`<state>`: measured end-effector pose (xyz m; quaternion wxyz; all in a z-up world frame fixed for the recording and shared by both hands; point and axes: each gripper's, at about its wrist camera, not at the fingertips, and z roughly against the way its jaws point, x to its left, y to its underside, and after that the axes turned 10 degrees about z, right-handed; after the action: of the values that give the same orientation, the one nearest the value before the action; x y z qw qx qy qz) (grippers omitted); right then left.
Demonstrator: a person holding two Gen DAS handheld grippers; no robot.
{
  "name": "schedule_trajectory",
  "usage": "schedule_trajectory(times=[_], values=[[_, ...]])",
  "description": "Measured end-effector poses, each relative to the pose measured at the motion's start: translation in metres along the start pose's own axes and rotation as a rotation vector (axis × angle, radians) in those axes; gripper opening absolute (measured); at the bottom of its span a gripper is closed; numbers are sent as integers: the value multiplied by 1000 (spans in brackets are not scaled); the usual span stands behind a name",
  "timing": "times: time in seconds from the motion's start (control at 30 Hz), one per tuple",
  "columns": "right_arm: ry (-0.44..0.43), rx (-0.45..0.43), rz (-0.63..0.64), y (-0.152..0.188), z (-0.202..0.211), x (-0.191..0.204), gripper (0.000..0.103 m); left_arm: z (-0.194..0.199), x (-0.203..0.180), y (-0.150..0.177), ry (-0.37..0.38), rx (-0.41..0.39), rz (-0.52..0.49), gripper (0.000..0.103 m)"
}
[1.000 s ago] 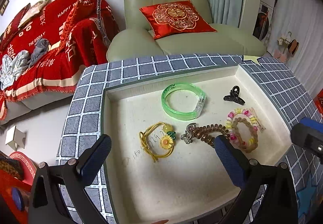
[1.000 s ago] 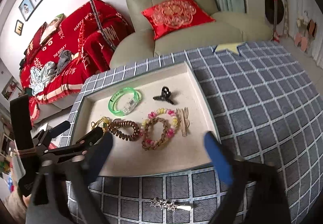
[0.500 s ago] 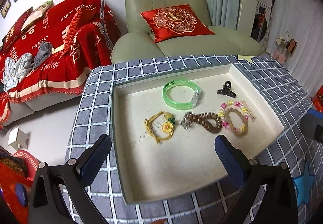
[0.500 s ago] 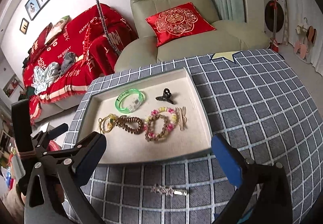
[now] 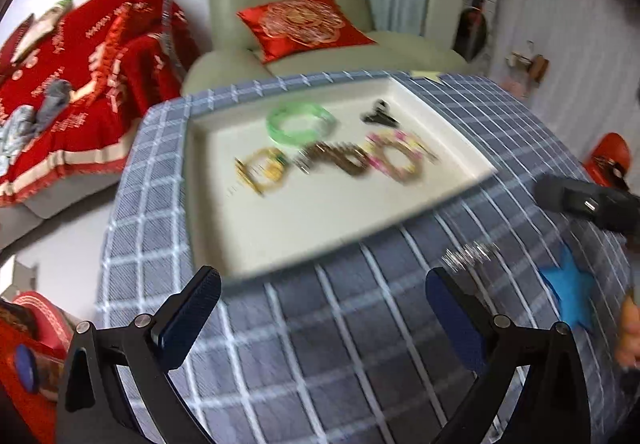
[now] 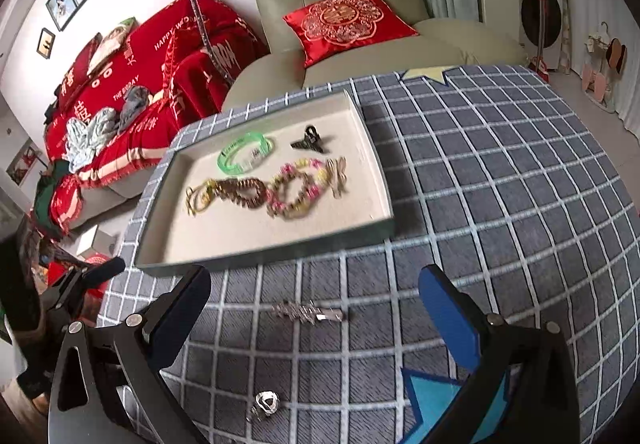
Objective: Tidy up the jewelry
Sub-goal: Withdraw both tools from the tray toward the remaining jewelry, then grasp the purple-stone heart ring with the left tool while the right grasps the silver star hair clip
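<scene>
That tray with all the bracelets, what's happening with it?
Someone is tidying jewelry with two grippers. The tray already holds bracelets and hair ties. A silver clip and a small ring lie outside it on the checked cloth. The right gripper hangs open above the clip, and the left gripper is open too, holding nothing.

left view: tray (image 5: 460, 148) jewelry motion-blurred | silver hair clip (image 5: 466, 256) smeared

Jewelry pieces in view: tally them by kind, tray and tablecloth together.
Bracelets and bangles: 3, green bangle, brown bead bracelet, pink-yellow bead bracelet
Hair ties: 1, yellow hair tie
Hair clips: 3, black claw clip, beige clip, silver clip
Small silver piece: 1
Total: 8
</scene>
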<state>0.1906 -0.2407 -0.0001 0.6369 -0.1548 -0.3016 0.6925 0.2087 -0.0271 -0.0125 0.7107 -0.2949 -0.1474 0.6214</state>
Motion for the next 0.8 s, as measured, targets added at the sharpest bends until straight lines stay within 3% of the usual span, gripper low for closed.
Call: schedule_trajectory(times=[0.23,0.4,0.63,0.8], values=[[-19,67,37,18,-11,-7,103,9,-24,36,74,38,-32,103],[-2,115,186,25,-27,-1,101,9,-37,54,101,66,-46,103],[-22,139,372,25,-46,15,72,1,-45,64,108,91,-39,103],[-47,158,488,25,-57,29,68,-3,-53,66,117,98,-49,103]])
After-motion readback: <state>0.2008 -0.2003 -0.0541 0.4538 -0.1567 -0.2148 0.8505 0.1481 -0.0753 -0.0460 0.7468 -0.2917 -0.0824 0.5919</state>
